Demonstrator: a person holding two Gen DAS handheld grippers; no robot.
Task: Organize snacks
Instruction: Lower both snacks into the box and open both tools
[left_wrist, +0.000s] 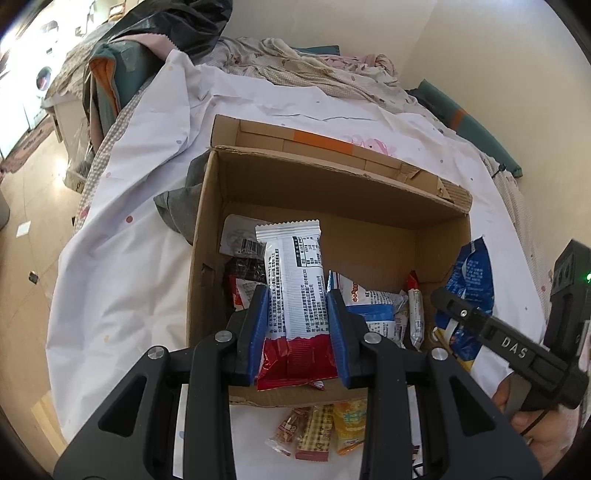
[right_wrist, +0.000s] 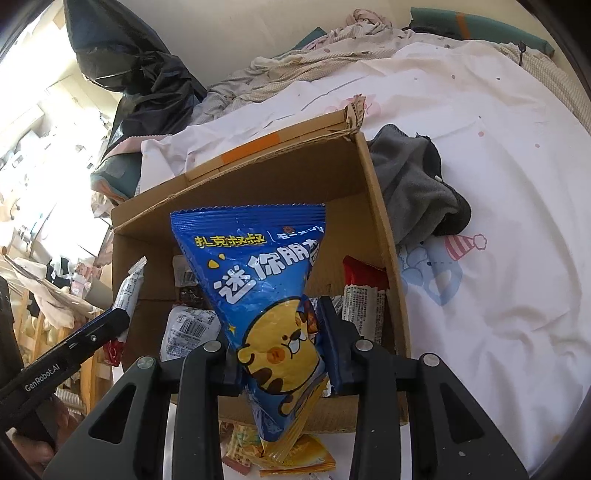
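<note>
An open cardboard box (left_wrist: 332, 173) stands on a white bed sheet with several snack packets (left_wrist: 369, 306) in its bottom. My left gripper (left_wrist: 297, 293) is shut on a white-and-red snack packet (left_wrist: 295, 266), held upright over the box's near side. My right gripper (right_wrist: 273, 317) grips a blue snack bag (right_wrist: 258, 266) with a yellow cartoon animal, upright over the box's near edge (right_wrist: 229, 192). In the left wrist view that blue bag (left_wrist: 469, 288) hangs at the box's right wall. Loose snack packets (left_wrist: 321, 432) lie on the sheet in front of the box.
A grey cloth (right_wrist: 413, 184) lies bunched against one side of the box. Crumpled bedding (left_wrist: 303, 62) and a black plastic bag (right_wrist: 140, 85) are heaped at the far end of the bed. The bed's edge drops to the floor (left_wrist: 26, 184) on the left.
</note>
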